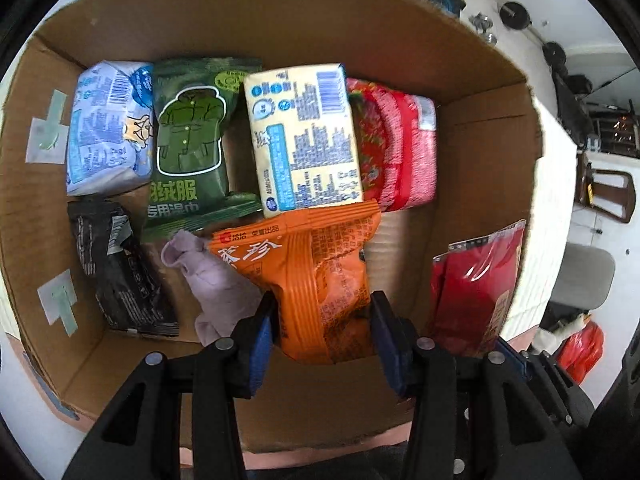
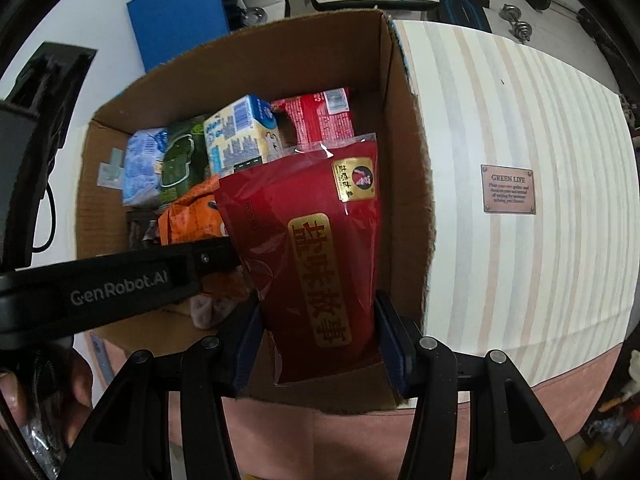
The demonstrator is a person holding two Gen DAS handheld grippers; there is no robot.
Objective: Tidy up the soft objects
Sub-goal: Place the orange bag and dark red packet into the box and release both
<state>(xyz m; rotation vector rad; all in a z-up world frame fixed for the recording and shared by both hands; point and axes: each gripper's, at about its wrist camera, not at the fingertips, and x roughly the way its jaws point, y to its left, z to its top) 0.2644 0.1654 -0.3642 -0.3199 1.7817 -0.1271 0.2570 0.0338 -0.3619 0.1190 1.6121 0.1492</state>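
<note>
An open cardboard box holds a blue-white pack, a green wipes pack, a yellow-white pack, a red floral pack, a black pack and a lilac cloth. My left gripper is shut on an orange snack bag, hanging inside the box above the cloth. In the right wrist view my right gripper is shut on a red foil pouch, which hangs inside the box by its right wall. The same pouch shows at the right of the left view.
The box stands on a pale striped tabletop bearing a small metal plaque. The left tool's black housing crosses the right wrist view, with a person's hand behind it. A blue mat and dumbbells lie on the floor beyond.
</note>
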